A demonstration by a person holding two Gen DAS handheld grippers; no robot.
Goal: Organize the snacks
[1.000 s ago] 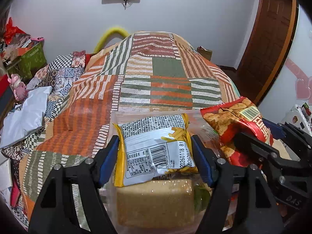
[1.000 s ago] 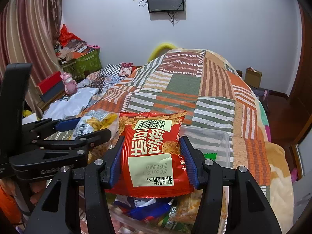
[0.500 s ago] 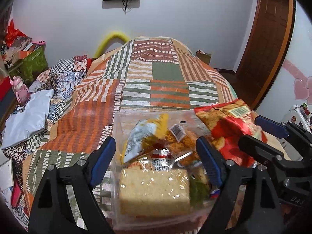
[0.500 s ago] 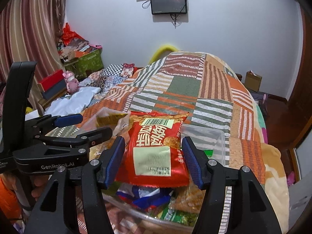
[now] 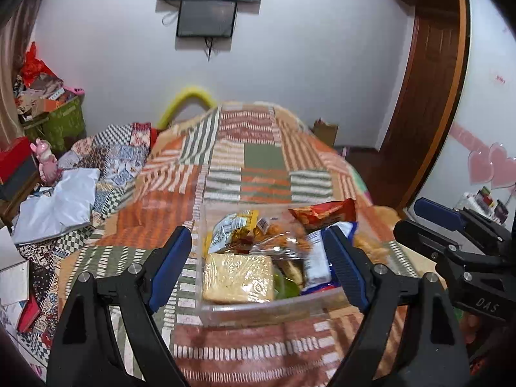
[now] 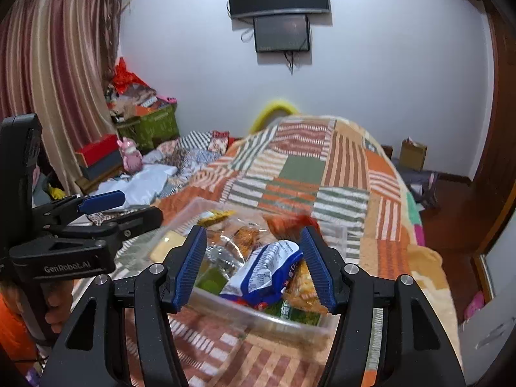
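Hovering over a patchwork blanket (image 5: 267,158) on a bed: two hand-held grippers, both angled downward toward one clear plastic bin (image 5: 258,311).

Left gripper (image 5: 259,266): jaws wide apart, blue pads clear of everything, nothing held. In the right wrist view it shows side-on at the left edge, a hand (image 6: 58,303) wrapped round its grip.

Right gripper (image 6: 253,269): jaws moderately parted, nothing gripped; the packets seen between its pads lie below in the bin.

Bin: rectangular, resting on the blanket just beyond both sets of fingers, long axis running away from the left camera toward the far wall.

Contents: tan cracker block (image 5: 238,277) flat at the near left corner; yellow-and-white packet (image 5: 230,229) behind it; red packet (image 5: 325,213) tilted up at the far right; blue-and-white packet (image 6: 266,266) lying slantwise across the near right side.
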